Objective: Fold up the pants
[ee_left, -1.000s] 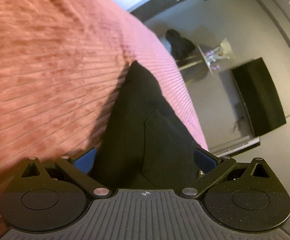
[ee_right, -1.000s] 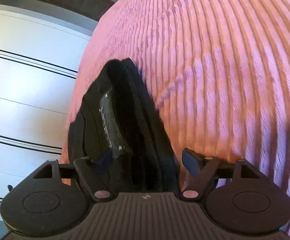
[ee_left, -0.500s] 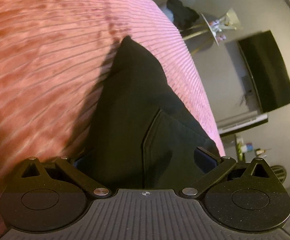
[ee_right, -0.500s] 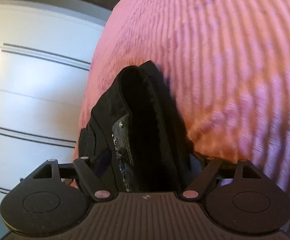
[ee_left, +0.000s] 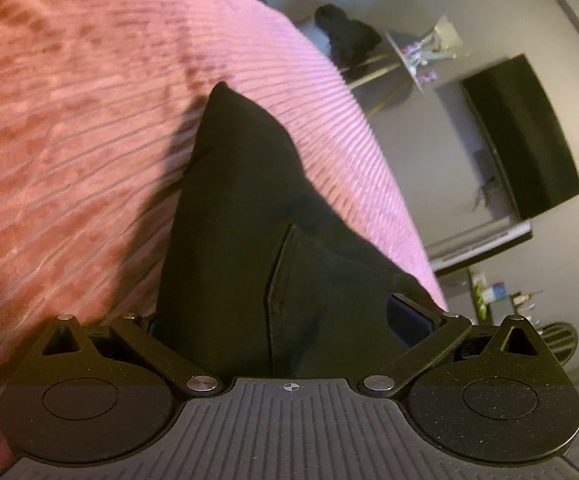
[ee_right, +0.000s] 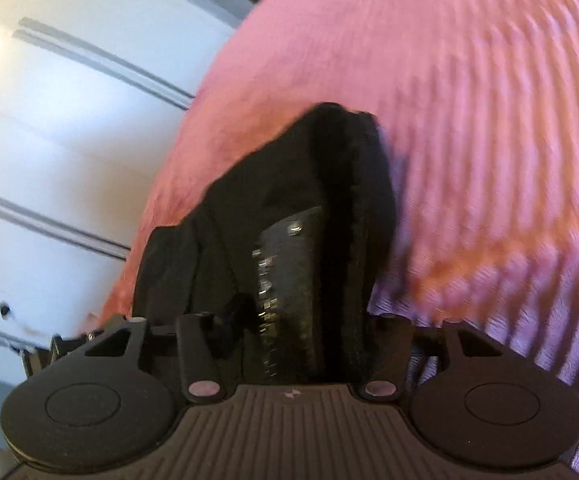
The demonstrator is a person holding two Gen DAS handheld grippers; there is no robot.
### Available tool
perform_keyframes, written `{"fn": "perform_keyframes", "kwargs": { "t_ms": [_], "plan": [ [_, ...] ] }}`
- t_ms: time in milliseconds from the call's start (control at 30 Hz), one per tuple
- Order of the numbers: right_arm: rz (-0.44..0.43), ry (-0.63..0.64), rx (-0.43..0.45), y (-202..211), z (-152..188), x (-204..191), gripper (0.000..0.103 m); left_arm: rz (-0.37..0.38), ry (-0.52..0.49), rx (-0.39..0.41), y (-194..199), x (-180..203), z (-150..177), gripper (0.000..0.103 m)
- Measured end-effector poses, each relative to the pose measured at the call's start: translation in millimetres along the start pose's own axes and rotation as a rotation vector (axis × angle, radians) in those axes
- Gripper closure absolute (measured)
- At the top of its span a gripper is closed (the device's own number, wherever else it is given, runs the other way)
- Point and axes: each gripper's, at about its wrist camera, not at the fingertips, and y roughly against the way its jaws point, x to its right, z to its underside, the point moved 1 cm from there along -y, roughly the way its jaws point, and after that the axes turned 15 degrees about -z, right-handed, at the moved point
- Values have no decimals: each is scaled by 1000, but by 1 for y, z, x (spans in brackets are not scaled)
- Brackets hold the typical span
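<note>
I have the black pants (ee_left: pixel 241 240) lying on the pink ribbed bedspread (ee_left: pixel 69 140) of the bed, near its edge, with one end bunched into each gripper. The left gripper (ee_left: pixel 289 320) stands wide with fabric filling the gap; a pocket seam runs up from between its fingers, but I cannot tell whether the pads press on the cloth. The right gripper (ee_right: pixel 293 320) is closing, its jaws narrow around a thick wad of waistband (ee_right: pixel 349 220) with a label (ee_right: pixel 285 272) showing inside, and the cloth looks pinched.

What worries me is the uneven grip. If the left side is only cradling the fabric, it may slide out and the fold would skew. The right gripper's wad holds several layers; some could slip free. The pants also sit close to the bed's edge and might drag off toward the white drawers (ee_right: pixel 49 140).
</note>
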Motion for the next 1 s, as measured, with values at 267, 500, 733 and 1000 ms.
{"fn": "perform_keyframes", "kwargs": {
  "t_ms": [267, 500, 733, 1000],
  "plan": [
    [-90, 144, 58, -11, -38, -63, 63, 27, -87, 193, 41, 29, -28, 0],
    [233, 268, 274, -2, -47, -83, 32, -291, -91, 395, 75, 17, -26, 0],
    [131, -83, 215, 6, 42, -38, 40, -254, -7, 313, 74, 8, 59, 0],
    [49, -189, 296, -2, 50, -24, 62, -136, 124, 222, 72, -8, 78, 0]
  ]
}}
